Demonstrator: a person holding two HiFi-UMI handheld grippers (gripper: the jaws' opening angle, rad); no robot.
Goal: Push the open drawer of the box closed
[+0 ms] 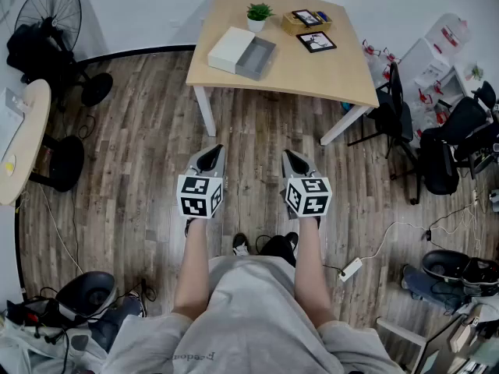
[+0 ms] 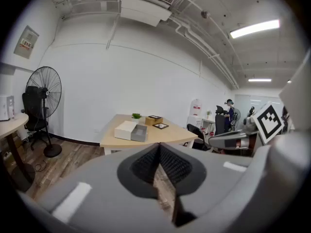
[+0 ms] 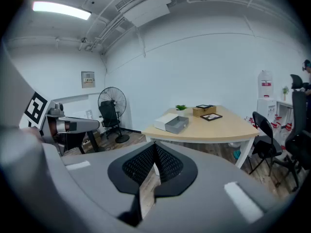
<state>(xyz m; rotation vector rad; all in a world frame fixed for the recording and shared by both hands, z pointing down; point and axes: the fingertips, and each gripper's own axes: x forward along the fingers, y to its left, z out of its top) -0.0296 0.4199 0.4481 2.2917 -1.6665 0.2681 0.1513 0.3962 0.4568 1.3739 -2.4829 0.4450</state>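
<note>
Both jaw pairs together: left gripper (image 1: 210,156), right gripper (image 1: 291,157); drawer (image 1: 256,58) open, plant (image 1: 259,12) near box (image 1: 228,49)

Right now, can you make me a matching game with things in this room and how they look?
1 drawer
2 potted plant
3 standing fan
4 right tongs

A black, on the floor
B shut, holding nothing
C pulled out of the white box
D green, on the table

Pairs: 1-C, 2-D, 3-A, 4-B
</note>
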